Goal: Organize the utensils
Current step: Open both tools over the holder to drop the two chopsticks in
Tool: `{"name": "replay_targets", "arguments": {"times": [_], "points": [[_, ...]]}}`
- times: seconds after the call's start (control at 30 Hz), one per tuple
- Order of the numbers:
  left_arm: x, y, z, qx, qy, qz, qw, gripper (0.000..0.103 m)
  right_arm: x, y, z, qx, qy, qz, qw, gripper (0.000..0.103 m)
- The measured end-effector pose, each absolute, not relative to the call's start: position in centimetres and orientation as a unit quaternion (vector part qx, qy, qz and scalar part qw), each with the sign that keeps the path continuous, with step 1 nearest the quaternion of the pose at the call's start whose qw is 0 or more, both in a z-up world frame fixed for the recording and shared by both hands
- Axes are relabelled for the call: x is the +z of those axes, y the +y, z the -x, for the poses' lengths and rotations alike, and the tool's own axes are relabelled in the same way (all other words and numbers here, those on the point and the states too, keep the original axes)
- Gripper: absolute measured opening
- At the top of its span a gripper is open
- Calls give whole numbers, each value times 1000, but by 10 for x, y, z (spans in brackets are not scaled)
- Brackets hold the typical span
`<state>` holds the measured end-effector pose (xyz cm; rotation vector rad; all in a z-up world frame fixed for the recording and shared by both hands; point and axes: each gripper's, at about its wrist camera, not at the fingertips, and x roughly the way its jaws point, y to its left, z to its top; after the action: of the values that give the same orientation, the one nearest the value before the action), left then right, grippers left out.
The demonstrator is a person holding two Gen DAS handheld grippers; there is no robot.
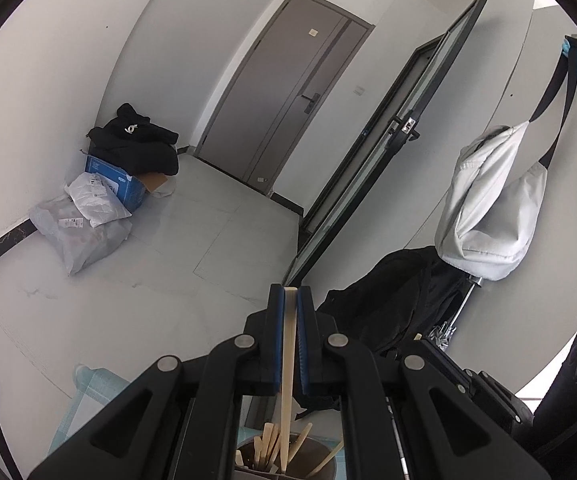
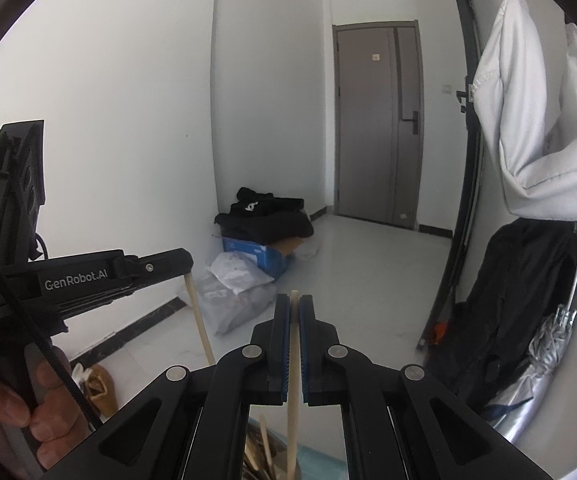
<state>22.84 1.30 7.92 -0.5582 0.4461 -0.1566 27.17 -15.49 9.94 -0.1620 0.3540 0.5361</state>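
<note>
Running along the left of the left wrist view, a white wall meets the pale tiled floor (image 1: pixel 176 248), where bagged parcels (image 1: pixel 84 224) and a blue box (image 1: pixel 126 188) sit under black clothing. A grey door (image 1: pixel 288 92) stands at upper centre; a light bag (image 1: pixel 492 204) hangs at right. Bottom centre, the left gripper (image 1: pixel 290 300) clamps one wooden chopstick (image 1: pixel 288 360) above what seems a dark utensil holder (image 1: pixel 288 460). The right gripper (image 2: pixel 294 304) pinches another chopstick (image 2: pixel 294 380).
</note>
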Motion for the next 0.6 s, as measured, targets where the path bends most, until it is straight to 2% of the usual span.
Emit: {"name": "replay_targets", "arguments": {"times": [0.2,0.6], "points": [[79,6,-216,-93,217,231,944,3,92,-166,-254,263,164,93,946,4],[56,-9,-202,-147,274,177,934,3,51,-183,-236,242,215,88,942,4]]}}
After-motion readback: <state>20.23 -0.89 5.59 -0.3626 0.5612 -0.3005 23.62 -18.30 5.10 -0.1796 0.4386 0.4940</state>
